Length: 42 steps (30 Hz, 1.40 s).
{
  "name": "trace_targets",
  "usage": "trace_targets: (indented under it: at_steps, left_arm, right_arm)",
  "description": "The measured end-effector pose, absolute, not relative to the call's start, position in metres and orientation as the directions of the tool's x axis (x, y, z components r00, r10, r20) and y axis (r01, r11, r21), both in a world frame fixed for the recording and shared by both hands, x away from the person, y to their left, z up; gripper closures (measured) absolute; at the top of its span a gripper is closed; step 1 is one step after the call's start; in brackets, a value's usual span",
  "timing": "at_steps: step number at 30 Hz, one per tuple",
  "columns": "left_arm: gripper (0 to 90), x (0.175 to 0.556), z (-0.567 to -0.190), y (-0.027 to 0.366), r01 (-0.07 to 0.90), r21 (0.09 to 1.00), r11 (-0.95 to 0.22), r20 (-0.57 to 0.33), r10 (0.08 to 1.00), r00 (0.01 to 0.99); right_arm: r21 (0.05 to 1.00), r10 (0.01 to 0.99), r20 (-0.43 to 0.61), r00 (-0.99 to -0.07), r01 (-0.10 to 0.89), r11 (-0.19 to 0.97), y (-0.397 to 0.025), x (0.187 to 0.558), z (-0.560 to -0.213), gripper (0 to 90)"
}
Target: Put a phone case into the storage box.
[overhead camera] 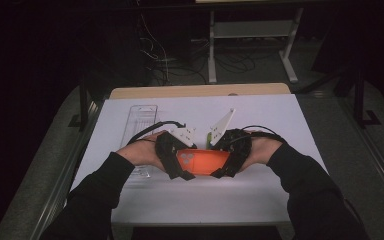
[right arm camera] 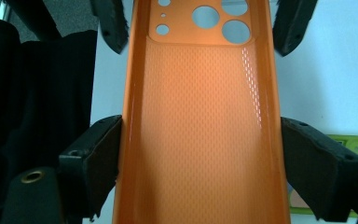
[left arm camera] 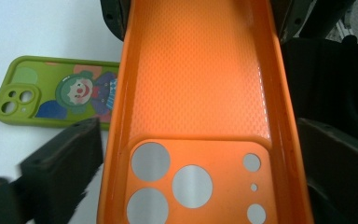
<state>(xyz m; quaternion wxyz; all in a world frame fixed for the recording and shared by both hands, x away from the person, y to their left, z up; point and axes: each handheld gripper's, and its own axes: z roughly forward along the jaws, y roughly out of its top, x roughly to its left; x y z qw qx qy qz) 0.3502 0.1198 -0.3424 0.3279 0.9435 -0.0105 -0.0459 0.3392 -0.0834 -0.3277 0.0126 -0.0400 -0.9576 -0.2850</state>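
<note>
I hold the orange phone case (overhead camera: pixel 205 161) above the table's middle, my left gripper (overhead camera: pixel 172 159) and right gripper (overhead camera: pixel 235 152) each clamping an end across its walls. Squeezing harder could buckle the soft walls, and unequal pull might let it slip onto the green case (left arm camera: pixel 58 92) lying just beside.

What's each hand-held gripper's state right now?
Left hand-held gripper: shut on the orange soft plastic phone case, camera-cutout end.
Right hand-held gripper: shut on its other end.

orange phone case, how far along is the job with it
Done: the orange phone case is off the table, open side up and empty. In hand: the left tongs grip its camera-hole end and the right tongs the other end, jaws against its long sides. Left: probably setting it down; the green clown case lies on the white table beside it.
</note>
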Motion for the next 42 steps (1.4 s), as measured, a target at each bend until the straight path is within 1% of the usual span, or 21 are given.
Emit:
trace_targets:
  at_steps: [1,9,10,11,21,27,28,29,30,31,32,34,35,37,38,39,42]
  left_arm:
    - [4.4,0.351,-0.342,0.12,-0.001,0.613,-0.79,-0.072,-0.058,0.996]
    - [12.0,0.351,-0.344,0.121,0.001,0.605,-0.796,-0.075,-0.056,0.996]
    - [13.3,0.351,-0.344,0.121,0.001,0.605,-0.797,-0.078,-0.058,0.995]
    - [14.1,0.351,-0.343,0.121,0.001,0.604,-0.797,-0.079,-0.059,0.995]
    - [15.8,0.351,-0.345,0.12,0.003,0.601,-0.8,-0.084,-0.059,0.995]
    - [16.4,0.349,-0.343,0.12,0.013,0.606,-0.795,-0.087,-0.05,0.995]
    - [16.4,0.348,-0.342,0.12,0.014,0.608,-0.794,-0.083,-0.046,0.995]
    - [16.5,0.348,-0.342,0.12,0.012,0.609,-0.793,-0.076,-0.043,0.996]
    - [16.5,0.347,-0.341,0.12,0.015,0.61,-0.792,-0.076,-0.039,0.996]
    - [16.5,0.347,-0.341,0.12,0.02,0.609,-0.793,-0.072,-0.03,0.997]
    - [16.5,0.347,-0.341,0.12,0.028,0.606,-0.795,-0.067,-0.016,0.998]
    - [16.5,0.346,-0.342,0.121,0.048,0.599,-0.799,-0.063,0.013,0.998]
    - [16.5,0.347,-0.342,0.121,0.059,0.592,-0.803,-0.064,0.026,0.998]
    - [16.5,0.346,-0.343,0.122,0.078,0.597,-0.798,-0.056,0.056,0.997]
    - [16.5,0.346,-0.344,0.123,0.091,0.599,-0.796,-0.058,0.071,0.996]
    - [16.4,0.346,-0.344,0.124,0.097,0.602,-0.793,-0.055,0.08,0.995]
    - [16.4,0.345,-0.345,0.126,0.117,0.595,-0.795,-0.041,0.115,0.992]
  right_arm:
    - [0.545,0.068,0.043,-0.997,0.08,0.835,-0.083,0.339,-0.328,15.7]
    - [0.551,0.073,0.046,-0.996,0.086,0.83,-0.083,0.34,-0.327,15.7]
    - [0.559,0.06,0.032,-0.998,0.067,0.826,-0.083,0.341,-0.327,15.6]
    - [0.556,0.061,0.032,-0.998,0.068,0.829,-0.083,0.341,-0.326,15.6]
    - [0.547,0.054,0.045,-0.998,0.069,0.835,-0.083,0.343,-0.329,15.3]
    - [0.56,0.047,0.035,-0.998,0.059,0.826,-0.084,0.342,-0.328,14.7]
    - [0.566,0.048,0.038,-0.998,0.061,0.822,-0.085,0.342,-0.328,14.1]
    - [0.578,0.056,0.051,-0.997,0.075,0.813,-0.086,0.342,-0.328,10.1]
    - [0.587,0.054,0.074,-0.996,0.088,0.805,-0.087,0.343,-0.328,7.8]
    - [0.6,0.057,0.075,-0.996,0.091,0.795,-0.089,0.344,-0.328,5.4]
    - [0.613,0.07,0.085,-0.994,0.107,0.783,-0.09,0.344,-0.328,2.9]
    - [0.631,0.094,0.085,-0.992,0.127,0.765,-0.095,0.346,-0.327,1.0]
    - [0.626,0.124,0.096,-0.988,0.156,0.764,-0.098,0.345,-0.326,0.4]
    - [0.634,0.161,0.097,-0.982,0.186,0.751,-0.104,0.346,-0.324,0.1]
    - [0.643,0.179,0.079,-0.981,0.188,0.742,-0.107,0.347,-0.324,0.0]
    - [0.666,0.175,0.063,-0.983,0.172,0.726,-0.11,0.349,-0.325,0.0]
    - [0.69,0.239,0.058,-0.969,0.212,0.692,-0.12,0.351,-0.327,0.0]
